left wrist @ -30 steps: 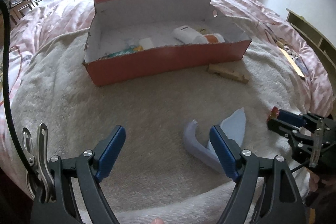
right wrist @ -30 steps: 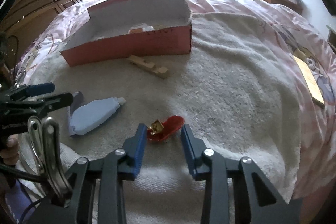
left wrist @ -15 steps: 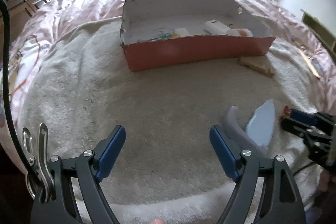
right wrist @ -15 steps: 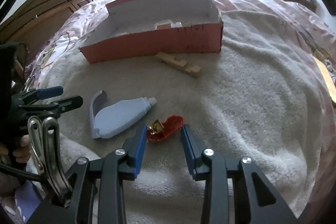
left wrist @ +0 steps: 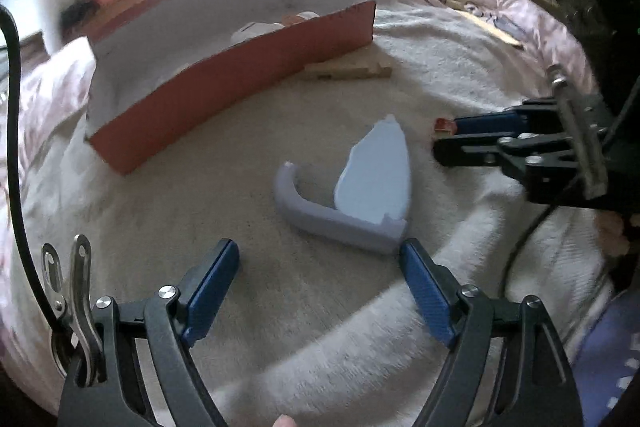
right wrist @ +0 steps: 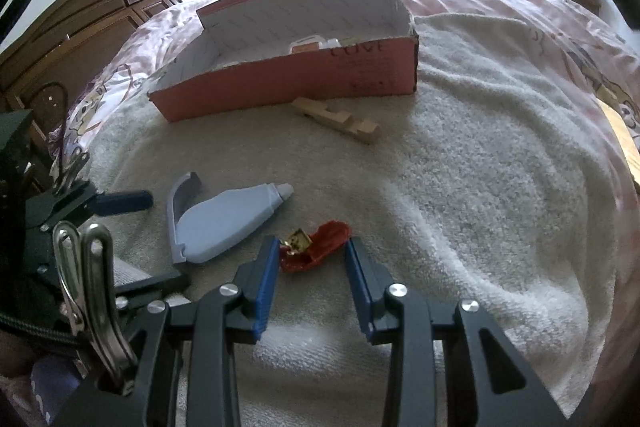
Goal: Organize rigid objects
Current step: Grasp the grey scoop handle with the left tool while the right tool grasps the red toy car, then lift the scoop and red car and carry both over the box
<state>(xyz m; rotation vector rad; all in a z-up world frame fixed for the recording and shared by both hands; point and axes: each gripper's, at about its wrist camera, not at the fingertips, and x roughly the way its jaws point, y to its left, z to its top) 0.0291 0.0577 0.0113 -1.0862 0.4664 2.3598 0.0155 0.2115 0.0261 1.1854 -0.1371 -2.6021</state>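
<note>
I'm working over a cream fleece blanket (right wrist: 460, 187) on a bed in a daylit bedroom. One open red cardboard box (right wrist: 304, 79) sits there; before it lie one wooden block (right wrist: 340, 121) and one pale blue plastic dispenser (left wrist: 360, 187). My left gripper (left wrist: 320, 279) gapes empty; my right gripper (right wrist: 312, 255) pinches one red foil-wrapped trinket (right wrist: 316, 247).
</note>
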